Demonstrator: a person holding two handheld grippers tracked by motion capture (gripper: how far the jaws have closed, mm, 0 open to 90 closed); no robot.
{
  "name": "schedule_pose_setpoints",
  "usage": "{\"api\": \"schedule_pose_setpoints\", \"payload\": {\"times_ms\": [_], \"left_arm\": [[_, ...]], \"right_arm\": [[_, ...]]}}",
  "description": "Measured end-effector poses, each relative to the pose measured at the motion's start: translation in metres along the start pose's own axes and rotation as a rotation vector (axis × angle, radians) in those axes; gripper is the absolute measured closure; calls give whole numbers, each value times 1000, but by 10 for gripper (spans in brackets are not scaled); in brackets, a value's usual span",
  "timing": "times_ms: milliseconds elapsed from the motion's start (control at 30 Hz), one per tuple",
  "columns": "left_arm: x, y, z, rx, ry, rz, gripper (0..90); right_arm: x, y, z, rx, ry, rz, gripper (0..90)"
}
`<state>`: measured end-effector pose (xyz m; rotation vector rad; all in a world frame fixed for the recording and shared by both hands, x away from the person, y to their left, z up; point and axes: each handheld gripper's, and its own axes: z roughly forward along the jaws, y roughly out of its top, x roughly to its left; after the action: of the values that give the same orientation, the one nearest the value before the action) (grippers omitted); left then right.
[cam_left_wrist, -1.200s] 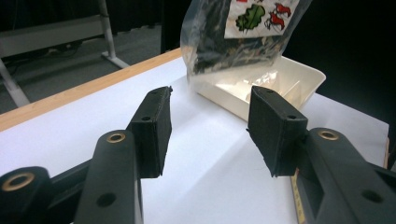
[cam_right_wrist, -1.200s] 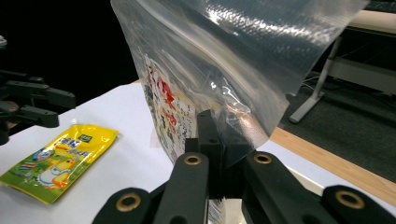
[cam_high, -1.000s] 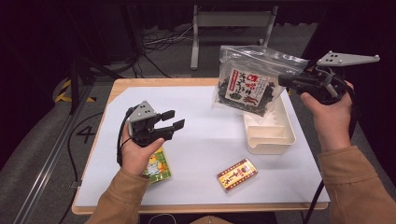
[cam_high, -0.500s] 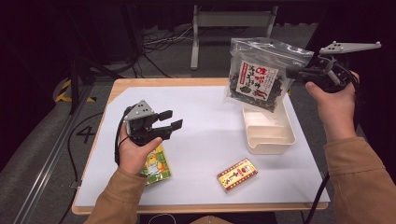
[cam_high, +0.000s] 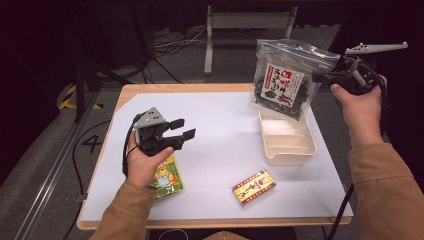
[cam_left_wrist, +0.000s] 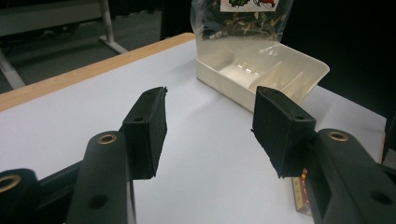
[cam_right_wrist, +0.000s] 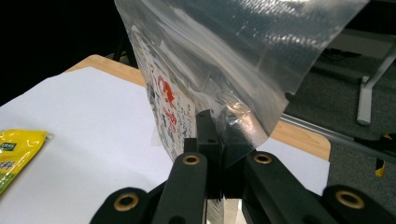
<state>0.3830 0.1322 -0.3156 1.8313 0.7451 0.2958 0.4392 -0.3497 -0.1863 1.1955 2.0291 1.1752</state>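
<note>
At left we hold the left gripper (cam_high: 181, 135) low over the table (cam_high: 220, 125), jaws spread and empty. At right our right gripper (cam_high: 320, 76) pinches the bag (cam_high: 285, 75) aloft above the tray (cam_high: 290, 155).

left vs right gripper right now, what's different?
The left gripper stands open with nothing between its jaws; the right gripper is shut on the clear bag. The left hovers low over the table; the right is raised at the far right, above the white tray. Both are hand-held.
</note>
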Motion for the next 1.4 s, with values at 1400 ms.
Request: {"api": "schedule_pose_setpoints", "payload": {"times_ms": [1400], "left_arm": [[3,-1,2,34,-10,-28,412]], "right_arm": [[-23,-19,19,97,-107,66,880]]}}
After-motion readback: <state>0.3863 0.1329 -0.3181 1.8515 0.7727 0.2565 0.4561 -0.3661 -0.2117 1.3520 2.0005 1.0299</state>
